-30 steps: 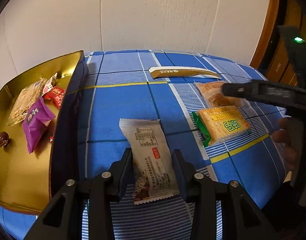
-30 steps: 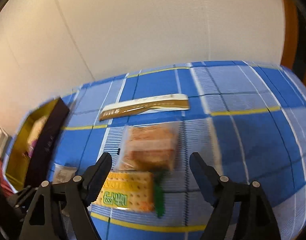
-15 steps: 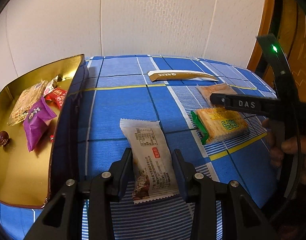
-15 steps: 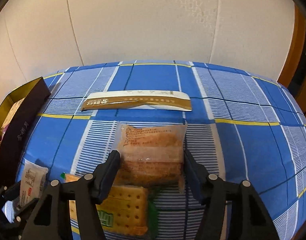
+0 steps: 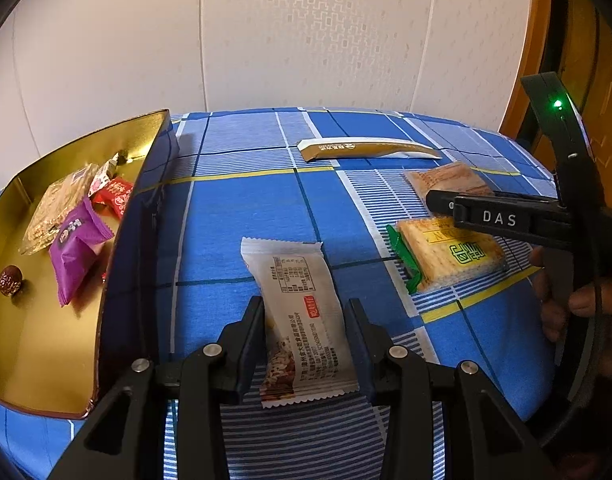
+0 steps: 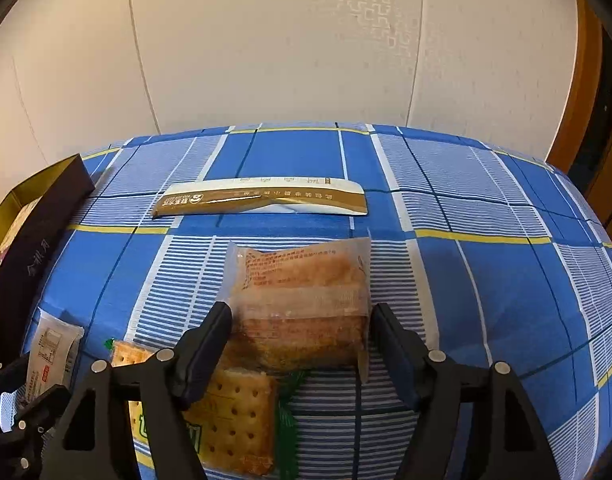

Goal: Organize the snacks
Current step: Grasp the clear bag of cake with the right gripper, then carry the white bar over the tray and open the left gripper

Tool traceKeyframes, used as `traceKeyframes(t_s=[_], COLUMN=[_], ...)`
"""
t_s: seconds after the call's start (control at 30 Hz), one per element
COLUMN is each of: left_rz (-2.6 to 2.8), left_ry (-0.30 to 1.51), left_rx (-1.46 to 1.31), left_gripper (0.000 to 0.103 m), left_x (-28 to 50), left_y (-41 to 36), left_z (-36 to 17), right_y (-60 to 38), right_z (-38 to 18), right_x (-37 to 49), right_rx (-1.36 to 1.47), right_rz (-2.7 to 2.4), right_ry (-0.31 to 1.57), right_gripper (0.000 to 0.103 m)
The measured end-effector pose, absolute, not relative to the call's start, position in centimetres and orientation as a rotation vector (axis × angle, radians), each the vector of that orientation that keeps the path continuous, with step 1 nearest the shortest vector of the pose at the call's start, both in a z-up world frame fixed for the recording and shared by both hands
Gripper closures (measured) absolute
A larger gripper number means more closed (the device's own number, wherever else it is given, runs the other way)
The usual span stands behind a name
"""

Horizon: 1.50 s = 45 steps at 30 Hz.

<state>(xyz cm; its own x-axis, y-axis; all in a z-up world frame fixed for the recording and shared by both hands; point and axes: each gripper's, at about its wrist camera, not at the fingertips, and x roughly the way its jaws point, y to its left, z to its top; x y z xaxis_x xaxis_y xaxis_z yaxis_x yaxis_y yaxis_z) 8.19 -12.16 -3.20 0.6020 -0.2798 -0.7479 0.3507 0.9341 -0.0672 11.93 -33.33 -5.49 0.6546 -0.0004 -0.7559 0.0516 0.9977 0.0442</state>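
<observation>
Right gripper [image 6: 298, 340] swung in from over the cracker pack and now straddles the clear pastry packet [image 6: 302, 300], jaws opening, pads not pressing it.

Biggest first: blue plaid cloth [image 5: 234, 216], gold tin [image 5: 34, 344] holding 5 or so snacks, green cracker pack [image 5: 450, 256], then the white cereal bar [image 5: 302, 320] pinched by the left gripper [image 5: 304, 336].

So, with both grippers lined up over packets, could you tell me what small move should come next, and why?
Probably lift the white snack packet and carry it left to the gold tin. The left gripper appears to pinch its sides already, and other snacks lie in that tin. The right gripper is opening, its fingers astride the clear pastry packet without gripping, so that side looks less ready.
</observation>
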Motion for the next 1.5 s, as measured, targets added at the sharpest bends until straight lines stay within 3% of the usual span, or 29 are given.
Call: traceKeyframes(t_s=[0.47,0.83,1.07,1.5], left_rz=[-0.422,-0.469,-0.386,-0.267], left_ry=[0.877,0.807,0.823,0.984], left_rx=[0.024,-0.094,-0.244,-0.264], left_gripper=[0.063,0.063,0.063,0.063], left_x=[8.2,8.2,12.7,23.4], left_y=[-11.9,-9.7,-3.2,2.2], left_z=[-2.5,3.7,6.7,3.8], right_y=[-33.5,-33.5,-33.5,-33.5], right_z=[-5.5,-5.5,-5.4,-5.4], right_x=[11.6,11.4,11.4,11.5], right_rx=[0.067,0.063,0.065,0.065], right_rz=[-0.036,-0.038,-0.036,-0.035], right_ry=[0.845,0.838,0.838,0.837], right_gripper=[0.034,0.034,0.034,0.034])
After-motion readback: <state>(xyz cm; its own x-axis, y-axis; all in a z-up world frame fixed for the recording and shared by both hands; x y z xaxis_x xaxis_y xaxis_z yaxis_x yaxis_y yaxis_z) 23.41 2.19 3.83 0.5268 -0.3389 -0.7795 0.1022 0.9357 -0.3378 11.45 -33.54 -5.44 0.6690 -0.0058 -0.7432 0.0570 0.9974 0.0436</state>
